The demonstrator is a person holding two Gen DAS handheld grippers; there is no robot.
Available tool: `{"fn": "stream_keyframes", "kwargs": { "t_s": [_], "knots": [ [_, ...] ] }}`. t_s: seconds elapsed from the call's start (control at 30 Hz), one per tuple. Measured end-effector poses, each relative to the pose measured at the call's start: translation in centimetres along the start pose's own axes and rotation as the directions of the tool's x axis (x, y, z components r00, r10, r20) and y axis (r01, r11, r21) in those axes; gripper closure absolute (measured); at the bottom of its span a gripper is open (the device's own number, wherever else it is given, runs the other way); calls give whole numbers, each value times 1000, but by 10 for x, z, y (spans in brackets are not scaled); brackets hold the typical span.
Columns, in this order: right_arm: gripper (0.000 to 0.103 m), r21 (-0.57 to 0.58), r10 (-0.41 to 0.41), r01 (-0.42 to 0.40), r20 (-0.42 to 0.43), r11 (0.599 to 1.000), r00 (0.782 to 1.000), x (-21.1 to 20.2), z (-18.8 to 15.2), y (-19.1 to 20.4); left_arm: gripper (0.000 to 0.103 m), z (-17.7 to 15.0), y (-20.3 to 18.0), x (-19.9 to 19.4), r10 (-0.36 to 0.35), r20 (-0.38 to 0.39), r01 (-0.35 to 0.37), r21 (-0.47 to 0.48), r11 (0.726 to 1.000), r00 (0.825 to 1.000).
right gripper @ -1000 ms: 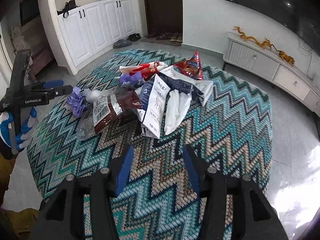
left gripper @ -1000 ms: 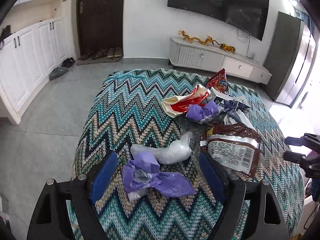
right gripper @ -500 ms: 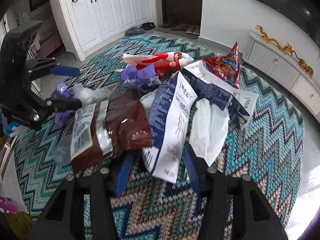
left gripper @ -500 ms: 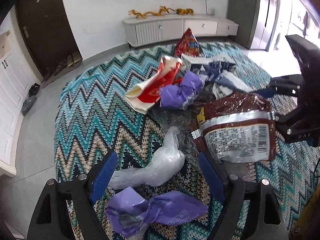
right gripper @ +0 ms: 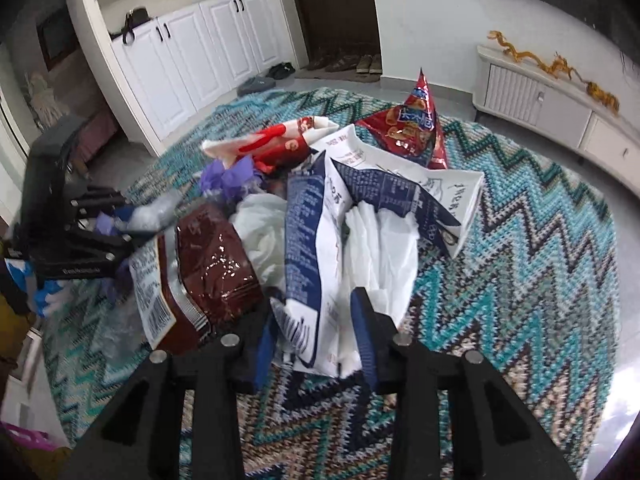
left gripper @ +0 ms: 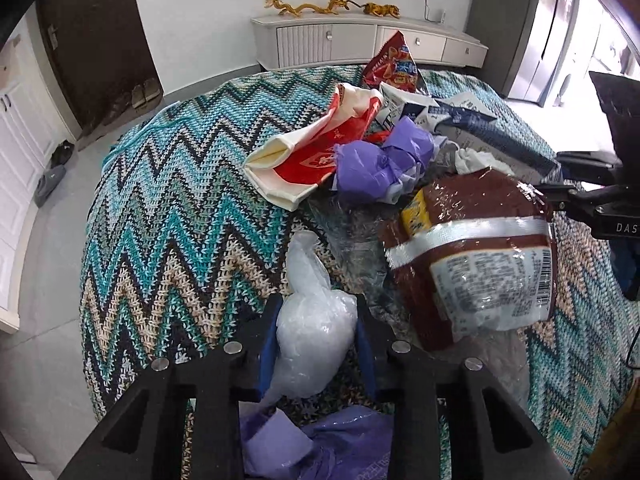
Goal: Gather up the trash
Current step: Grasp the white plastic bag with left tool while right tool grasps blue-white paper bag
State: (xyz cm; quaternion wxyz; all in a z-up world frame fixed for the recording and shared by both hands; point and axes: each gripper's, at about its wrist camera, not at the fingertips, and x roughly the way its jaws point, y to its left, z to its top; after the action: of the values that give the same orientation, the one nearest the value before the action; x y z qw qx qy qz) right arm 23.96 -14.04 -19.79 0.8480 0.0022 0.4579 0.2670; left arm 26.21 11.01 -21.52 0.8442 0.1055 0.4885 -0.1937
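A pile of trash lies on a table with a zigzag cloth (left gripper: pixel 160 200). My left gripper (left gripper: pixel 316 332) is shut on a clear crumpled plastic bag (left gripper: pixel 316 328). A purple wrapper (left gripper: pixel 320 444) lies under it. A brown snack bag (left gripper: pixel 472 256) sits to the right, a purple wad (left gripper: pixel 380 164) and a red-and-cream packet (left gripper: pixel 312 156) beyond. My right gripper (right gripper: pixel 316 332) has closed on a blue-and-white bag (right gripper: pixel 316 264). The brown bag (right gripper: pixel 208 272) is at its left, white plastic (right gripper: pixel 384 256) at its right. A red chip bag (right gripper: pixel 416 128) stands behind.
The right gripper's body (left gripper: pixel 604 200) shows at the right edge of the left wrist view; the left one (right gripper: pixel 68 236) shows at left in the right wrist view. White cabinets (right gripper: pixel 192 48), a door, shoes and a low TV console (left gripper: pixel 360 40) surround the table.
Both grippers moved forward into the pile and closed: the left on the clear plastic bag, the right on the blue-and-white bag. The purple wrapper now lies under the left gripper.
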Motion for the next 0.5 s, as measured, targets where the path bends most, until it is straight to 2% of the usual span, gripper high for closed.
{"fn": "stream_keyframes", "kwargs": {
  "t_s": [0.2, 0.37, 0.5],
  "knots": [
    [68, 79, 64, -66, 30, 995, 997, -9, 2, -11, 71, -2, 7, -2, -17, 6, 17, -41, 999, 1000],
    [68, 82, 48, -51, 39, 995, 998, -11, 8, -14, 71, -2, 13, -5, -27, 18, 28, -65, 998, 999],
    [72, 75, 28, -29, 21, 997, 999, -5, 11, -13, 72, -2, 19, -4, -19, 23, 21, -87, 996, 1000]
  ]
}}
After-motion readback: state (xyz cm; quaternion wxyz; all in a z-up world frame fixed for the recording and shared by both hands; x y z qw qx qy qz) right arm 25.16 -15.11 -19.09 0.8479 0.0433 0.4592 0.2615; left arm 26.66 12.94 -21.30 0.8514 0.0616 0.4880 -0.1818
